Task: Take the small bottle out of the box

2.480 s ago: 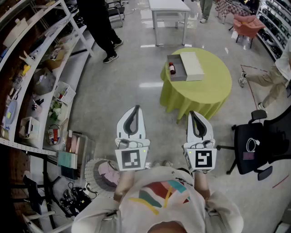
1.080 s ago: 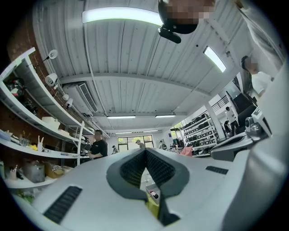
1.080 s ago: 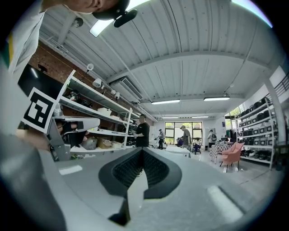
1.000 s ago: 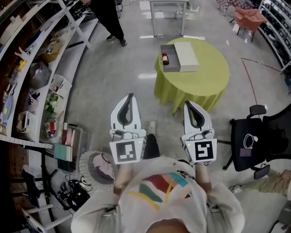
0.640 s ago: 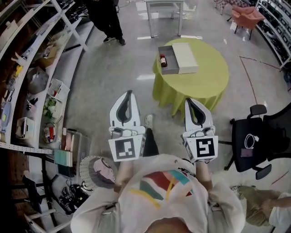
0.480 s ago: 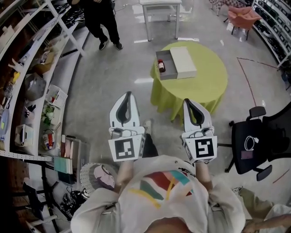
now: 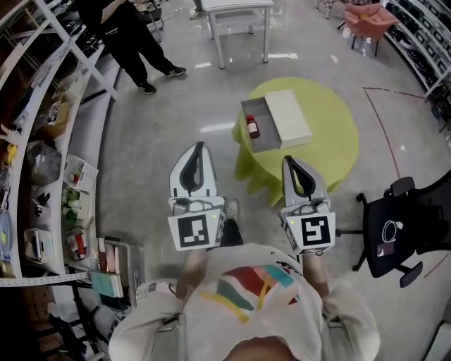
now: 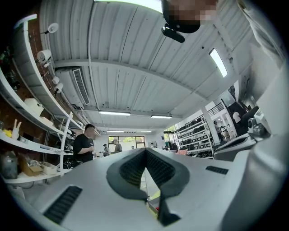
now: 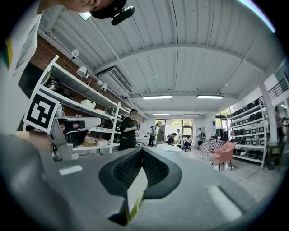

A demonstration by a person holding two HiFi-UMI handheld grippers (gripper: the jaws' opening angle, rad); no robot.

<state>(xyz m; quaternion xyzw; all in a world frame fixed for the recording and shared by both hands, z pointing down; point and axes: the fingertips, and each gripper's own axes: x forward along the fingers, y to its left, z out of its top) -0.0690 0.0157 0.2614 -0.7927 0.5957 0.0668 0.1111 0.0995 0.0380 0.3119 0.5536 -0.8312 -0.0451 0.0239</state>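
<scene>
A small brown bottle with a red cap point(image 7: 252, 127) lies in an open grey box point(image 7: 264, 141) on a round table with a green cloth point(image 7: 331, 151). The white lid point(image 7: 287, 118) rests along the box's right side. My left gripper point(image 7: 196, 146) and right gripper point(image 7: 289, 161) are held side by side in front of the person's chest, short of the table and apart from the box. Both are shut with nothing between the jaws. In the left gripper view point(image 8: 145, 151) and the right gripper view point(image 9: 142, 150) the tips meet.
Cluttered shelves point(image 7: 42, 162) run along the left. A black office chair point(image 7: 398, 233) stands right of the table. A person in black point(image 7: 120, 28) walks at the far left, a white table point(image 7: 236, 7) and a pink chair point(image 7: 366, 14) stand beyond.
The table with the box has come nearer and lower in the head view. Both grippers keep the same shut pose. The person in black has shifted left.
</scene>
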